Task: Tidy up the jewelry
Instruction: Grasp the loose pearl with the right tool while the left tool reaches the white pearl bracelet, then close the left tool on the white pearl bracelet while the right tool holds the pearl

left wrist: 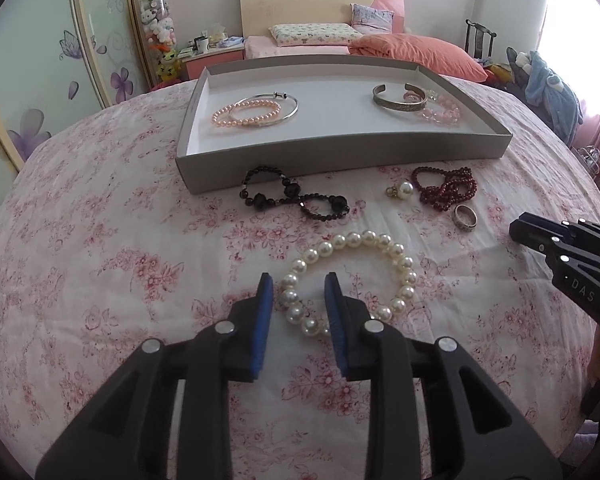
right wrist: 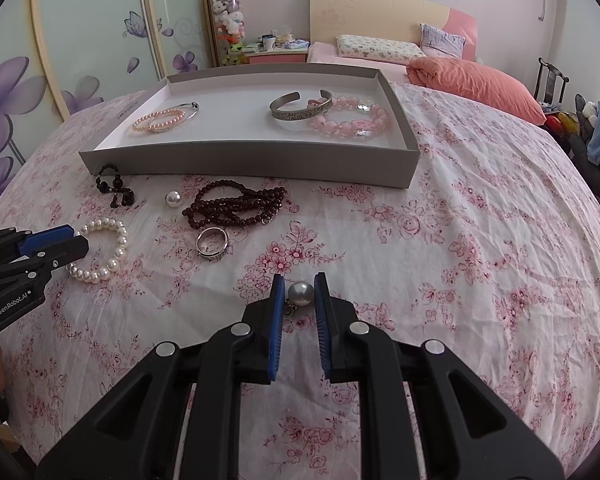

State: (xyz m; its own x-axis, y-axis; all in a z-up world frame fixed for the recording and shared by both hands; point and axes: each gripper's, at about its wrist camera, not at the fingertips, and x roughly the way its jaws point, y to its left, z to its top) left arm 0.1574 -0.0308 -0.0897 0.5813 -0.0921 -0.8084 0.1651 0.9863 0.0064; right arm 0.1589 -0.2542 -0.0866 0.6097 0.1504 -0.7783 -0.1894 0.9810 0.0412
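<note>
A grey shallow box (left wrist: 340, 152) (right wrist: 244, 162) sits on the floral tablecloth, holding a pink pearl bracelet (left wrist: 246, 114), a silver bangle (left wrist: 290, 110), an engraved cuff (right wrist: 300, 110) and a pink bead bracelet (right wrist: 350, 120). In front lie a black bead bracelet (left wrist: 296, 198), a dark red bead strand (right wrist: 236, 208), a pearl pendant (left wrist: 404, 190), a silver ring (right wrist: 212, 242) and a white pearl bracelet (left wrist: 352, 280) (right wrist: 100, 256). My left gripper (left wrist: 298, 284) is open, its jaws straddling the white pearl bracelet's left side. My right gripper (right wrist: 300, 290) is shut on a grey pearl pendant (right wrist: 300, 293).
The round table's edge curves around the near side and both flanks. A bed with pillows, a nightstand and a wardrobe with flower decals stand behind. My right gripper shows at the right edge of the left wrist view (left wrist: 518, 232).
</note>
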